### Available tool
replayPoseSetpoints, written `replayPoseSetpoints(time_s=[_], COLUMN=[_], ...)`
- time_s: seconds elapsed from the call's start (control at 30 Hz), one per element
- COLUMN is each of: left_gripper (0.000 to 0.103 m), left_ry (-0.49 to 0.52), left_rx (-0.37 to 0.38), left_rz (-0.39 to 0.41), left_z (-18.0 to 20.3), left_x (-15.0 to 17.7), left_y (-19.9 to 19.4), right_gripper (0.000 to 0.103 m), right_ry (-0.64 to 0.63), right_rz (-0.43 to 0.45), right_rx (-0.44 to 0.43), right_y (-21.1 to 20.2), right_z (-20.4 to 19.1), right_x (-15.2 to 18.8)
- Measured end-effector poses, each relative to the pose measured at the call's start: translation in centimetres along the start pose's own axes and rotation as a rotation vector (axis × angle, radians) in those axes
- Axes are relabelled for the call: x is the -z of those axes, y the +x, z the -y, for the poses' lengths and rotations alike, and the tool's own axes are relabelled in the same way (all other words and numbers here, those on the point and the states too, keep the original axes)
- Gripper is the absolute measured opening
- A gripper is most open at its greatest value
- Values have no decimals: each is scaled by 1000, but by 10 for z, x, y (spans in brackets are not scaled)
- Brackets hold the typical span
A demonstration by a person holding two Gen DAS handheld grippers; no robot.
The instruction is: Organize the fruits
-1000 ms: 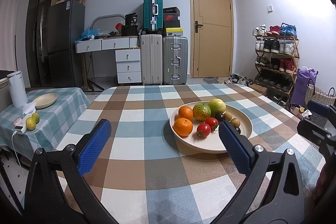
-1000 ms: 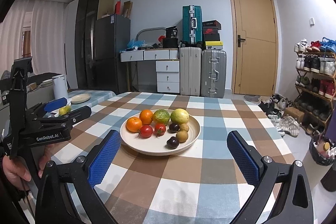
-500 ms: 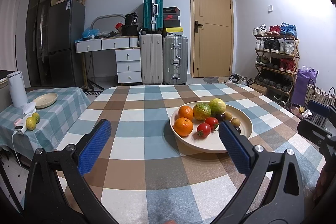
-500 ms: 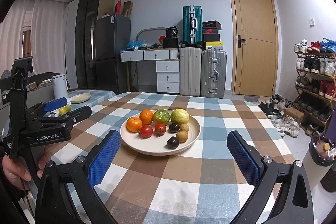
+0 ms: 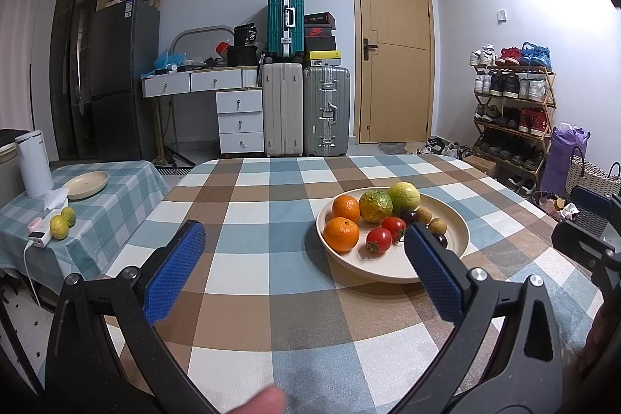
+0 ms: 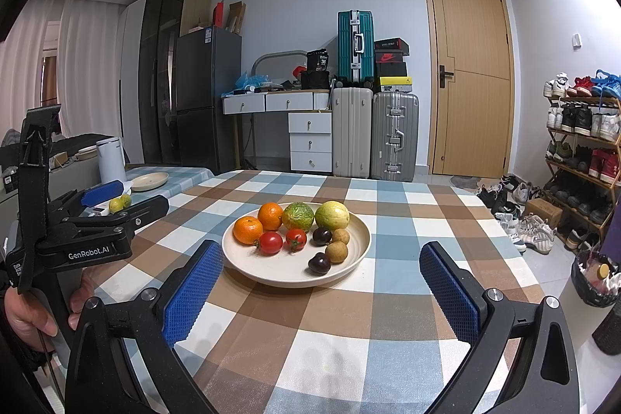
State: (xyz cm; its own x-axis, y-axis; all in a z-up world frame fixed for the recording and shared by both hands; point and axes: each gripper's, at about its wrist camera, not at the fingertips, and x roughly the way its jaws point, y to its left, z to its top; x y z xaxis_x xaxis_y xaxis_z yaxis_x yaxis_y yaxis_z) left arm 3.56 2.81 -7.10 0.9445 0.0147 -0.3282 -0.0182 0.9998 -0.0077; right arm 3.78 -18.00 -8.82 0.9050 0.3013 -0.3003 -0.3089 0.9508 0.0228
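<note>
Checked cloth covers the counter [image 6: 388, 297]; a plate [image 6: 351, 251] of fruit sits ahead of both grippers, left gripper [image 5: 304, 264] and right gripper [image 6: 322, 288], fingers spread, holding nothing.

A wooden door [image 6: 471, 76] fills the upper right of the frame, shut. To its left, against the back wall, two upright suitcases stand side by side, a beige one [image 6: 351, 132] and a silver one [image 6: 394, 136], with a teal suitcase [image 6: 355, 47] standing on top and shoe boxes [image 6: 391, 64] stacked just beside it. Further left a white desk with drawers [image 6: 299, 127] carries clutter, and a dark fridge [image 6: 205, 96] stands at centre left. Along the right edge a wooden shoe rack [image 5: 512, 111] is packed with sneakers; a purple bag [image 5: 562, 158] and a wicker basket [image 5: 590, 177] sit below it. At far left, a white kettle [image 5: 34, 163] stands upright on a small checked side table [image 5: 116, 189].
</note>
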Motion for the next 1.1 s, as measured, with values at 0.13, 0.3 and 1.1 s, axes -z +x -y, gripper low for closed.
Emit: replayPoseSetpoints(time_s=[0.13,0.3,1.1], left_gripper=[102,102,102], left_ry=[1,1,1], left_rx=[0,1,1], left_rz=[0,0,0], left_z=[0,0,0], left_x=[0,0,1], left_y=[0,0,2], right_gripper=[103,103,103], right_ry=[0,0,0], right_rz=[0,0,0], right_rx=[0,0,0], right_y=[0,0,0], right_z=[0,0,0], right_x=[0,0,0])
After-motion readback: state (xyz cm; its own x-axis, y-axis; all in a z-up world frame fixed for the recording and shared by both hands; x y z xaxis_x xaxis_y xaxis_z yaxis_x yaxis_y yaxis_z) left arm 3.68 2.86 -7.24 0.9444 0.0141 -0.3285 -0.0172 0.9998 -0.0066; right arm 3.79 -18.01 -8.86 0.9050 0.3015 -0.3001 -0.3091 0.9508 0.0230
